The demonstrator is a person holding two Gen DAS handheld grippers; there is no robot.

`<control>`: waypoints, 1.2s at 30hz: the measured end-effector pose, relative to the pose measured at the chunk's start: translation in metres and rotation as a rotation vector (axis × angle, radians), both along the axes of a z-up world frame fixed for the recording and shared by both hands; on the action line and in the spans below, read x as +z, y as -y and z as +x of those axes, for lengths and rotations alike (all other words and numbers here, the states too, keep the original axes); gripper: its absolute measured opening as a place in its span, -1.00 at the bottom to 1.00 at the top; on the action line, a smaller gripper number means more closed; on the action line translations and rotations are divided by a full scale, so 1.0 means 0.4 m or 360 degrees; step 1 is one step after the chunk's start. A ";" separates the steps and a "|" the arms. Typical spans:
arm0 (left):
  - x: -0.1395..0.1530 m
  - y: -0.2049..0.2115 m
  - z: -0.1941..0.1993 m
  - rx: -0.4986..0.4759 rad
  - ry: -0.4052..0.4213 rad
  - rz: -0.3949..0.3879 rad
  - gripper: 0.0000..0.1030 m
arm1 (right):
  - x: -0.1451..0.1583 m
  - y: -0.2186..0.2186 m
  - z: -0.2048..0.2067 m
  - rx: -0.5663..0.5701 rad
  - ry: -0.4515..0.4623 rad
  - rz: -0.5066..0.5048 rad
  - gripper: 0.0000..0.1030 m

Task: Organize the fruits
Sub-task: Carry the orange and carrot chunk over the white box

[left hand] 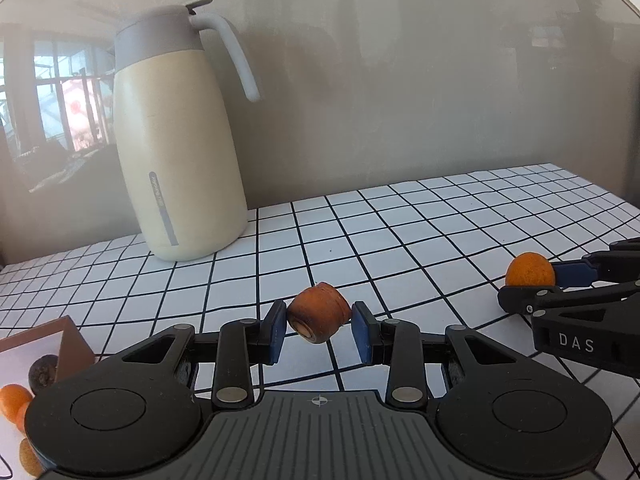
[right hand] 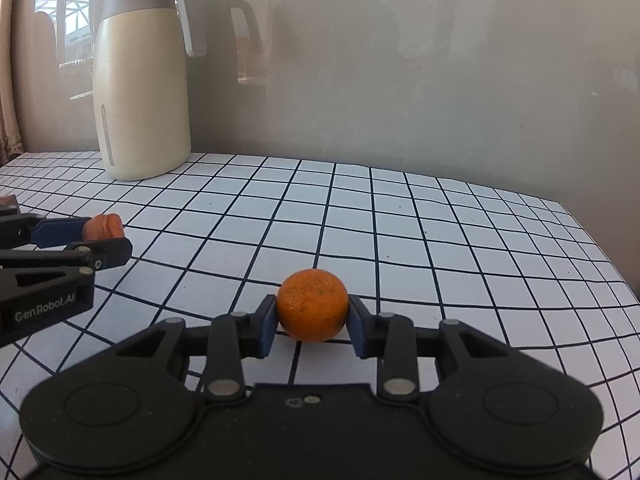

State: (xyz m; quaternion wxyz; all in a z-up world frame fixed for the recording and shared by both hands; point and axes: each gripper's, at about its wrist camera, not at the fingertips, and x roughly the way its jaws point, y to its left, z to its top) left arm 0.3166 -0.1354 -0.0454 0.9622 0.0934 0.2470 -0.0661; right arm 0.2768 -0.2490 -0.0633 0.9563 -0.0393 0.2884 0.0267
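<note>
My left gripper [left hand: 319, 330] is shut on a stubby brown-orange fruit [left hand: 318, 312], holding it just above the white grid-patterned tabletop [left hand: 400, 232]. The right wrist view shows this gripper [right hand: 102, 236] and its fruit [right hand: 103, 227] at the left edge. My right gripper [right hand: 313, 320] is shut on a round orange mandarin [right hand: 313, 304], low over the table. In the left wrist view the right gripper [left hand: 532, 280] reaches in from the right with the mandarin [left hand: 530, 270] between its blue pads.
A tall cream thermos jug [left hand: 176, 140] [right hand: 140, 92] stands at the back left by the grey wall. A brown-walled box [left hand: 70, 344] at the lower left holds an orange fruit [left hand: 12, 400] and a dark fruit [left hand: 42, 372]. The table edge [right hand: 600, 248] runs along the right.
</note>
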 end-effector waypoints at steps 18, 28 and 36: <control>0.123 -0.199 -0.383 0.0100 0.0202 -0.0036 -0.31 | 0.111 -0.078 -0.302 0.0065 0.0196 0.0043 -0.46; 0.167 -0.363 -0.557 0.0275 0.0279 -0.0045 -0.31 | 0.172 -0.207 -0.426 0.0240 0.0259 0.0030 -0.46; 0.191 -0.495 -0.617 0.0444 0.0309 -0.0040 -0.31 | 0.203 -0.374 -0.445 0.0480 0.0295 0.0038 -0.46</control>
